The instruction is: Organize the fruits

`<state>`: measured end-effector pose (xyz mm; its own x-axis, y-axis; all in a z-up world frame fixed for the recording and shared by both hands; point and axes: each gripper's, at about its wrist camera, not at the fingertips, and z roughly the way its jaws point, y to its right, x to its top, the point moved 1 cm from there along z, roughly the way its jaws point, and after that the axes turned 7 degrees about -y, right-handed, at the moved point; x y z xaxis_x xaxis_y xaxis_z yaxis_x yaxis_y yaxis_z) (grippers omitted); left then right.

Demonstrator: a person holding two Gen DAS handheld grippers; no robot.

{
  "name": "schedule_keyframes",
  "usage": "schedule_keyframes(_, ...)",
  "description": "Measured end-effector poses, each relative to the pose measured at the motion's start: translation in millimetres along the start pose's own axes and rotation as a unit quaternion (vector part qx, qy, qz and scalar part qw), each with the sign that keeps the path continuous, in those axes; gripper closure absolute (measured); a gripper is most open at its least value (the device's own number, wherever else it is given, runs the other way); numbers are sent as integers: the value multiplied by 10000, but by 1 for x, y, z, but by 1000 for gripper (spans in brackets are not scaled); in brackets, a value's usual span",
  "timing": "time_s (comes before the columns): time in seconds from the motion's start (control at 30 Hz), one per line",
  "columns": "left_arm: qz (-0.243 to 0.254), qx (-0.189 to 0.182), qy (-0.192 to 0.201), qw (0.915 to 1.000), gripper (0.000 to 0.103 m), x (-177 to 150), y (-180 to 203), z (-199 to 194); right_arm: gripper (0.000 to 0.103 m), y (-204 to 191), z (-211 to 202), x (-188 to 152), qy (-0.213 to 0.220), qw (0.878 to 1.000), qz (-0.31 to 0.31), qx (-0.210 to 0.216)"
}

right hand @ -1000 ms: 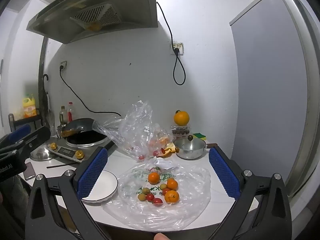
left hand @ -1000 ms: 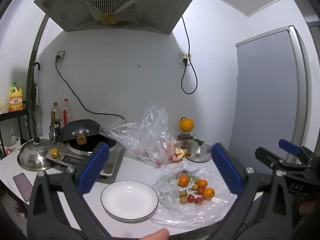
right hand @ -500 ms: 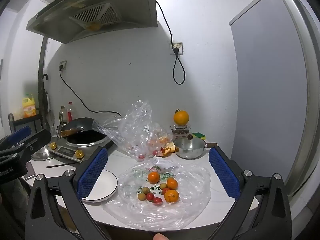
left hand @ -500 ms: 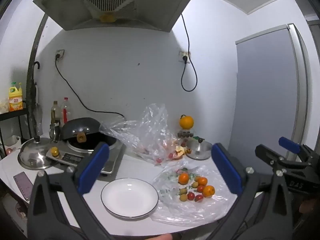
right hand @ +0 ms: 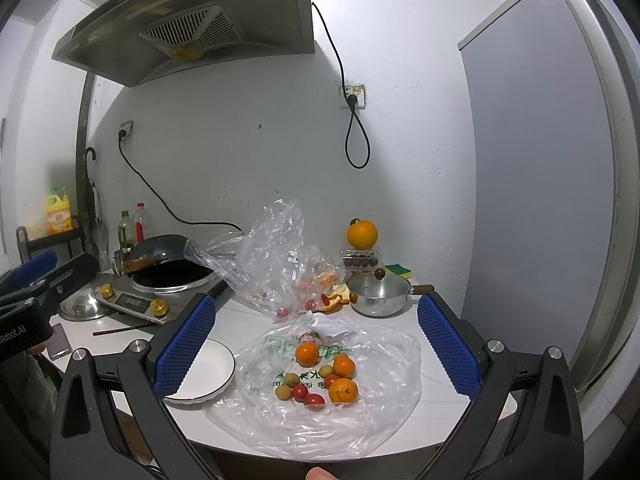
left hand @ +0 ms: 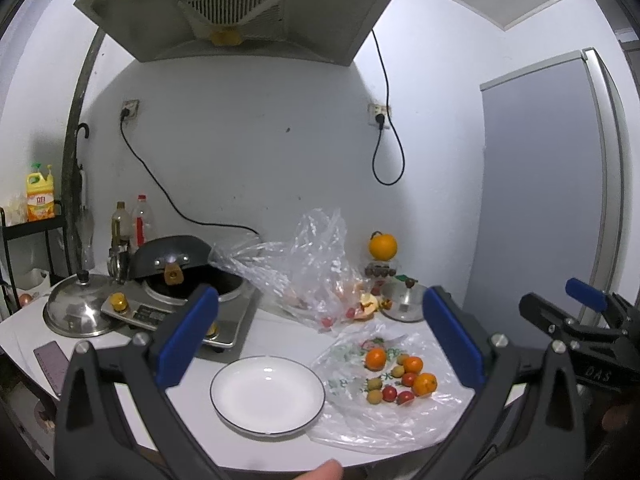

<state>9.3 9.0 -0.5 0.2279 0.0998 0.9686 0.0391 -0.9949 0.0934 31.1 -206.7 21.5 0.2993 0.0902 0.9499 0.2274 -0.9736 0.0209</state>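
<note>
The white counter (left hand: 276,332) sits a little lower and farther off in both views than a second ago, so both tongs appear to have pulled back slightly. Nothing on it has moved. The flat plastic bag (right hand: 320,416) lies at the counter's front edge, just right of the empty white plate (left hand: 267,392). The fruits (right hand: 320,376), small oranges, red tomatoes and pale round ones, rest in a cluster on the bag. The left gripper (left hand: 320,340) and right gripper (right hand: 316,344) both hang wide apart, released and empty, well short of the fruit. Judging from this, sorting has not begun; no fruit is on the plate yet.
</note>
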Motion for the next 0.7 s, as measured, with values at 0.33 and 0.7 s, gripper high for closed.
schedule_keyframes(0.33,72,60,-92,9999,0,-2,3,4,0,2,0,-2,-4,10000,19,-6)
schedule_keyframes(0.7,3,107,-192,9998,0,-5,0,9,0,2,0,-3,-12,10000,1,1)
